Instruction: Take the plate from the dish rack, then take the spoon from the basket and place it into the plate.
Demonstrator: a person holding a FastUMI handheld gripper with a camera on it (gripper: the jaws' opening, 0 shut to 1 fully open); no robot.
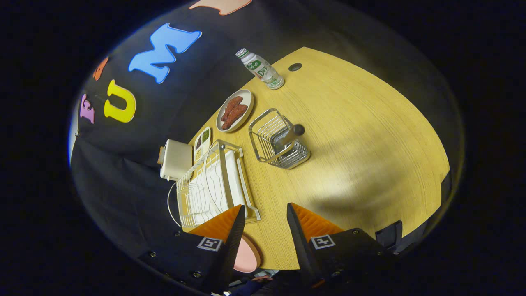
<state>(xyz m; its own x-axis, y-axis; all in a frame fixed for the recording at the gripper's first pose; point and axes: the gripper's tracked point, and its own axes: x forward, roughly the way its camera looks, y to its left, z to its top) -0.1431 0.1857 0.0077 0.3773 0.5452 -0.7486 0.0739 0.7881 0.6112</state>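
The tool (265,216) hangs above the near part of the wooden surface (361,139) with its two fingers spread apart and nothing between them but bare wood. Just under the left finger (230,230) lies one pink plate (248,257), flat on the surface at its near edge and partly hidden by that finger (so only a rounded slice of it can be seen).

Beyond the left finger stands one white dish rack (209,189), its wire ribs running lengthwise; its near corner sits right at the fingertip. Whether anything remains in its slots cannot be told.

Farther off and a little right of the rack is one wire basket (277,142), standing well apart from the fingers. One spoon (289,135) leans inside it, its dark rounded handle end sticking up above the rim and tilting to the right.

On the far-left side of the rack stands one white boxy appliance (176,159) that looks like a toaster, touching or nearly touching the rack's far end. Just beyond it is one small divided dish (202,142) with dark and green fillings in its compartments. Farther still is one oval plate (235,111) carrying reddish-brown pieces of food (about three, though they overlap). At the far edge stands one plastic bottle (261,70) with a green cap, and just to its right one round cable hole (295,66) is set in the surface.
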